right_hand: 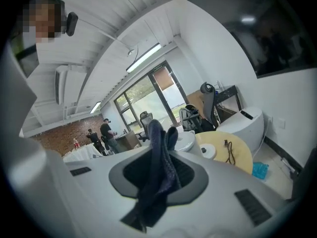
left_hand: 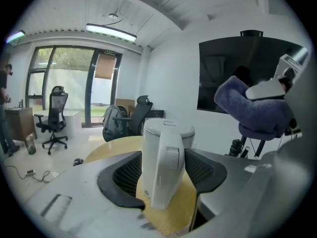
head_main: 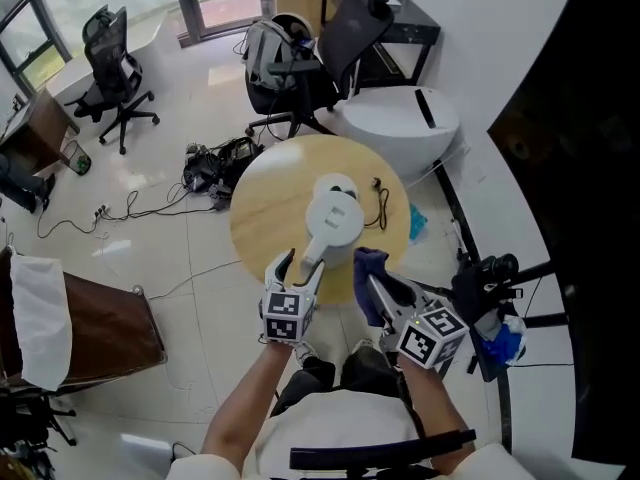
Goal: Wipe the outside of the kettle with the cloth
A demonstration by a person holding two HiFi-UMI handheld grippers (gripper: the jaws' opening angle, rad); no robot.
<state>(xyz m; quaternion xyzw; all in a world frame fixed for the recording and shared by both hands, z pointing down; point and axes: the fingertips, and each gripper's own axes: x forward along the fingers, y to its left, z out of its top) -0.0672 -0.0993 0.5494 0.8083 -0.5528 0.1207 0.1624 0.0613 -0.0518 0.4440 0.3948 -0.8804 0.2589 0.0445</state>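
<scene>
The white kettle (head_main: 335, 218) stood on the round wooden table (head_main: 265, 203), toward its 6 o'clock edge. At the kettle's 6 o'clock the left gripper (head_main: 303, 268) had its jaws wide apart, one on each side of the handle (left_hand: 166, 167), not clamped. At 4 o'clock the right gripper (head_main: 378, 290) was closed on the dark blue cloth (right_hand: 158, 172), just beside the kettle. A black cable (head_main: 382, 203) lay at 2 o'clock.
</scene>
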